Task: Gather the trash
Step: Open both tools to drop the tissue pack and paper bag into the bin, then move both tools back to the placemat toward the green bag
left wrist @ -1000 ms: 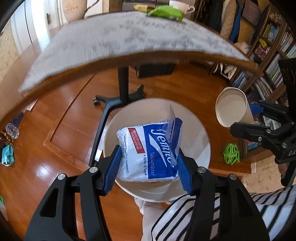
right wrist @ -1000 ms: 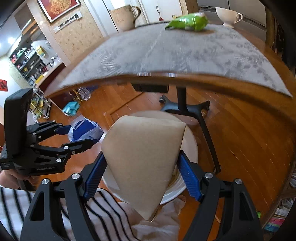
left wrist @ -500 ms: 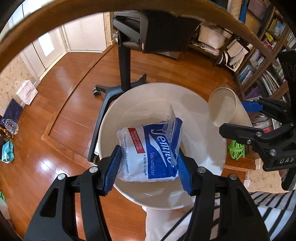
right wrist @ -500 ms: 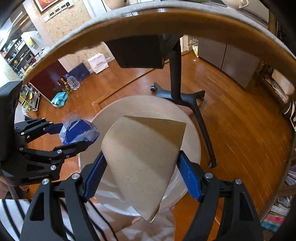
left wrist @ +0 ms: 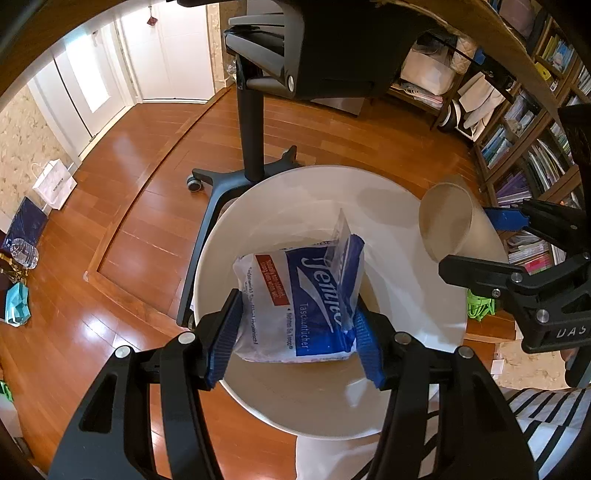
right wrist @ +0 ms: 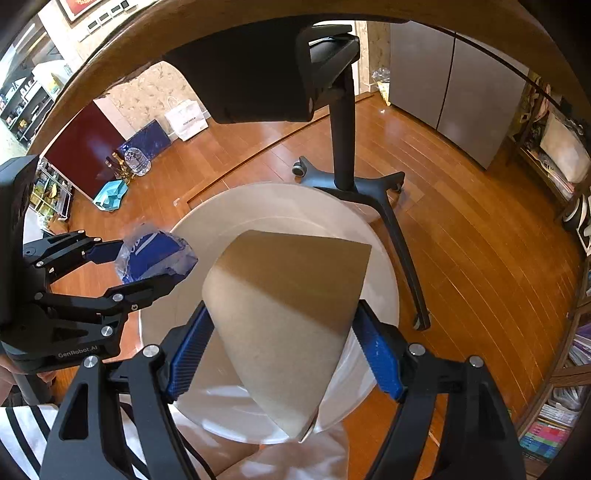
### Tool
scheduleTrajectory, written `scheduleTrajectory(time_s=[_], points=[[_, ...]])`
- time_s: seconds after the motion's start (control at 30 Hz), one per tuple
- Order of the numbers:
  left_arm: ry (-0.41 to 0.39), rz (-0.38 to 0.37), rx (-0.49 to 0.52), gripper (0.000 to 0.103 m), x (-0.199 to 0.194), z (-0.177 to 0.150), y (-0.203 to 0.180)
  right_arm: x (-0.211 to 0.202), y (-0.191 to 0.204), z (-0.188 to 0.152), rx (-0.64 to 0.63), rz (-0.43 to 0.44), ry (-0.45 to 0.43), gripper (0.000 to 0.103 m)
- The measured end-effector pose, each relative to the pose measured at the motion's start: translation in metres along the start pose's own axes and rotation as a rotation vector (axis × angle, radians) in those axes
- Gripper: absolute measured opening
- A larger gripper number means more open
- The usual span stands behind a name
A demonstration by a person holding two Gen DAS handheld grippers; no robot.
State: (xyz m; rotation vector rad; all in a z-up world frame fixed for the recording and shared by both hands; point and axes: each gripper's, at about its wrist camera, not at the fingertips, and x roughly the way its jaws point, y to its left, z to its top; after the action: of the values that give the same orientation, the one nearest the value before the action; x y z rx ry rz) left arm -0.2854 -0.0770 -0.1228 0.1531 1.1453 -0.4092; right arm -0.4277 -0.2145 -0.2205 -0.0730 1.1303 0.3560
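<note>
My left gripper point(left wrist: 295, 332) is shut on a blue-and-white tissue pack point(left wrist: 299, 302), held over the mouth of a round white trash bin point(left wrist: 417, 288) on the floor. In the right wrist view the same pack point(right wrist: 155, 254) hangs at the bin's left rim in the left gripper point(right wrist: 136, 266). My right gripper point(right wrist: 284, 350) is shut on a brown paper cup point(right wrist: 288, 314), tilted over the white bin point(right wrist: 380, 266). From the left wrist view the cup point(left wrist: 448, 221) shows its open mouth at the bin's right rim, with the right gripper point(left wrist: 491, 240) behind it.
The underside of a wooden table point(left wrist: 461, 22) arches overhead, with a black chair's seat, post point(left wrist: 251, 122) and wheeled base just beyond the bin. Bookshelves point(left wrist: 524, 147) stand at the right. Bags and a water bottle point(left wrist: 24, 253) lie on the wood floor at the left. A striped sleeve point(left wrist: 546, 435) is below.
Both grippers have sunk from table height to below the tabletop, so the bin looks larger and nearer. The tissue pack and the paper cup stay gripped as before.
</note>
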Motion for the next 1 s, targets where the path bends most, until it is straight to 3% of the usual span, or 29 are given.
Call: scheduleTrajectory(time_s=[0.23, 0.33, 0.4, 0.67, 0.87, 0.93, 1.0], points=[[-0.003, -0.010, 0.008, 0.060, 0.000, 0.002, -0.002, 0.002, -0.002, 0.005, -0.008, -0.010, 0.000, 0.078], [-0.020, -0.010, -0.003, 0.089, -0.002, 0.004, 0.000, 0.005, -0.005, 0.005, -0.003, -0.003, 0.011, 0.084], [-0.037, -0.011, -0.003, 0.091, -0.006, 0.005, 0.000, 0.004, -0.005, 0.005, -0.006, -0.009, 0.010, 0.088], [-0.054, 0.012, 0.027, 0.091, -0.022, 0.005, -0.007, -0.030, 0.002, 0.001, -0.054, -0.020, -0.029, 0.088], [-0.126, -0.046, 0.039, 0.091, -0.075, 0.011, -0.012, -0.114, 0.019, 0.007, -0.160, 0.041, -0.183, 0.091], [-0.173, -0.064, 0.059, 0.091, -0.099, 0.017, -0.017, -0.144, 0.022, 0.013, -0.189, 0.025, -0.279, 0.097], [-0.227, -0.069, 0.076, 0.097, -0.122, 0.026, -0.021, -0.168, 0.021, 0.029, -0.196, -0.015, -0.376, 0.099]])
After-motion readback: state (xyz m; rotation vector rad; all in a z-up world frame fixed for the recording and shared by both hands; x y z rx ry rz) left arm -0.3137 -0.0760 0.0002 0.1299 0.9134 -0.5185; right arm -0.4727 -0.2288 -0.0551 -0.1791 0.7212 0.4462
